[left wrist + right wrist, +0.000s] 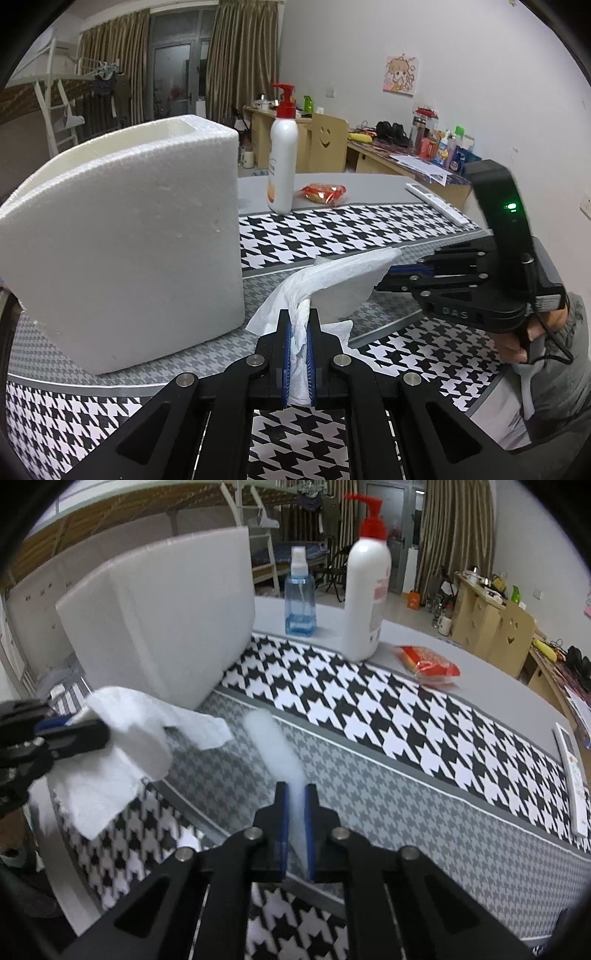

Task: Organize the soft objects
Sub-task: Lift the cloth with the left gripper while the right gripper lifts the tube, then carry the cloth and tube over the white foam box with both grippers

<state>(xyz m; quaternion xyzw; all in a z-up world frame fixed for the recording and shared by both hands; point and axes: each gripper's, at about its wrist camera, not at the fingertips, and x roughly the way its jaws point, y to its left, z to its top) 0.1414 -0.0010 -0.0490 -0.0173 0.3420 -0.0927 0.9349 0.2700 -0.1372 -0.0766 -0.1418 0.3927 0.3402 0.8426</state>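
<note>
My left gripper (298, 318) is shut on a white paper tissue (332, 280) and holds it above the houndstooth cloth, just right of the white foam box (122, 236). In the left wrist view my right gripper (388, 277) reaches in from the right, with its fingertips at the tissue's far end. In the right wrist view my right gripper (295, 794) is closed on a blurred white strip (275, 753) of soft material. The tissue (122, 746) hangs from my left gripper (99, 734) at the left of that view, in front of the foam box (162, 620).
A white pump bottle with a red cap (282, 162) (367, 587) and a red snack packet (325, 194) (428, 662) stand behind on the grey table. A blue spray bottle (301, 594) is beside the foam box. A white remote (572, 775) lies at the right edge.
</note>
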